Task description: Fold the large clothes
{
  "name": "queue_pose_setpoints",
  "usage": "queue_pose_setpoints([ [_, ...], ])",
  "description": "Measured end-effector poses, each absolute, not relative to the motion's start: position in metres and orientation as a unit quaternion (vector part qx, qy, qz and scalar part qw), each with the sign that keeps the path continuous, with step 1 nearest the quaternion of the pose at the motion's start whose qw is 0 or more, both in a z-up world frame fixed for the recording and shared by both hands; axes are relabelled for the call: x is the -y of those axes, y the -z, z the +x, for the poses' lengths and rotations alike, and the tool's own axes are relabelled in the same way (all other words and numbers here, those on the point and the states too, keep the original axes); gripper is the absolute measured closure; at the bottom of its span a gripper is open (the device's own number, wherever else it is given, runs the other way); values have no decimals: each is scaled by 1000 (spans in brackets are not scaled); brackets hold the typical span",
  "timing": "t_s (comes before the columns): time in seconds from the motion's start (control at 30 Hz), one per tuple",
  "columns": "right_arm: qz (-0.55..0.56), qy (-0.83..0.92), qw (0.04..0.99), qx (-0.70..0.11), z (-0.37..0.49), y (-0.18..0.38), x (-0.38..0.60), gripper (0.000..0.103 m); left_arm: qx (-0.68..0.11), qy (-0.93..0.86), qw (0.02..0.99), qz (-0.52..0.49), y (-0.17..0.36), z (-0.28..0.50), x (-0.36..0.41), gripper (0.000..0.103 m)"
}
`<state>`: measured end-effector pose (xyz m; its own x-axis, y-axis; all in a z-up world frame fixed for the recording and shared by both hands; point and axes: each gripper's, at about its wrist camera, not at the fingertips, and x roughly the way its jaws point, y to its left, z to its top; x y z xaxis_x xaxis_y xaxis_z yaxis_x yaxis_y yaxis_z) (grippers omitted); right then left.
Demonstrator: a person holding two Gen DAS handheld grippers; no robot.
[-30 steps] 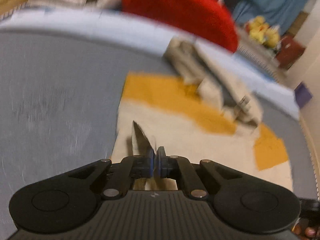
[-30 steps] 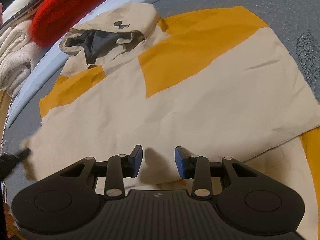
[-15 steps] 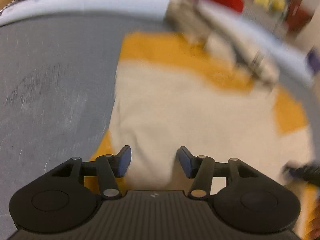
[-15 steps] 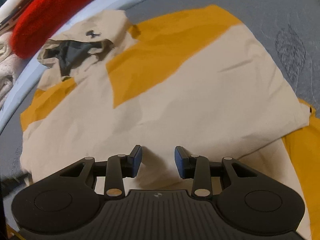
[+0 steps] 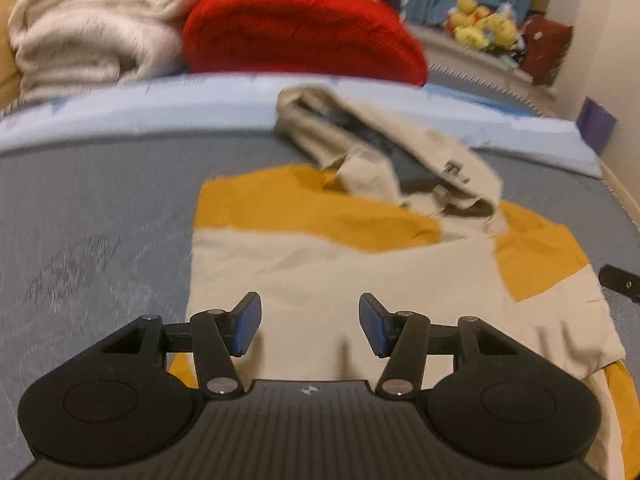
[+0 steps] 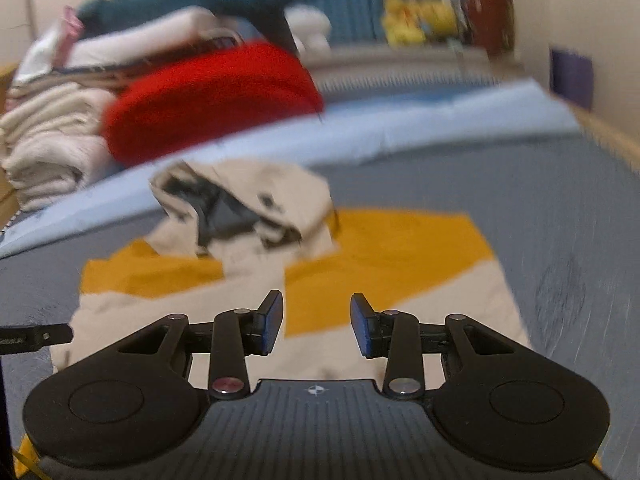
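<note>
No legible txt or labels anywhere.

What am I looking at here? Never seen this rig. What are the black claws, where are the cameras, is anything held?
No robot: a person carries a two-finger gripper in each hand, with a fisheye camera on each looking forward along the fingers. One picture shows the left gripper, its jaws opening with nothing between them. The other shows the right gripper, jaws apart, also holding nothing. Below both lies a cream and mustard hooded jacket, partly folded on a grey bed cover, hood at the far end. Behind it sit a red blanket and folded cream blankets. The black tip at the left picture's right edge is probably the other gripper.
</note>
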<state>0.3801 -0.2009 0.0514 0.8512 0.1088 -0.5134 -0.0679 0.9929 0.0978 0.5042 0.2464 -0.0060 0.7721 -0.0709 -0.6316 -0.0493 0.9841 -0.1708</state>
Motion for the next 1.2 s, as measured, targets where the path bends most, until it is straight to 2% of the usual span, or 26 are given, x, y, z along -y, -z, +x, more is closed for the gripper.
queue_pose_setpoints([
  [0.1,38,-53,972,-225,368,-62,206,62,-305,10,949,-81,-9,495,-233,28],
  [0.23,18,-46,981,-185,357,-71,208,48,-265,19,962,-65,-24,483,-217,19],
  [0.5,-11,-24,988,-155,353,-83,221,30,-204,3,978,-31,-38,479,-192,18],
  [0.6,-3,-20,987,-157,359,-85,227,27,-198,1,979,-37,-41,482,-187,18],
  [0.87,-7,-47,984,-171,374,-91,231,26,-219,9,976,-6,-31,499,-178,19],
  [0.9,-6,-50,983,-177,375,-91,231,26,-216,9,976,0,-31,499,-178,22],
  [0.97,-2,-61,981,-185,377,-93,232,26,-215,8,977,10,-28,501,-178,34],
  [1.03,1,-64,980,-186,378,-96,234,27,-224,19,974,15,-27,506,-180,68],
  [1.1,-4,-62,980,-190,380,-98,235,28,-237,29,971,17,-25,509,-183,81],
  [1.17,-6,-60,979,-194,383,-99,238,36,-242,37,969,20,-24,511,-184,82],
  [1.2,-5,-59,978,-199,385,-98,240,48,-243,37,969,20,-24,512,-185,82],
])
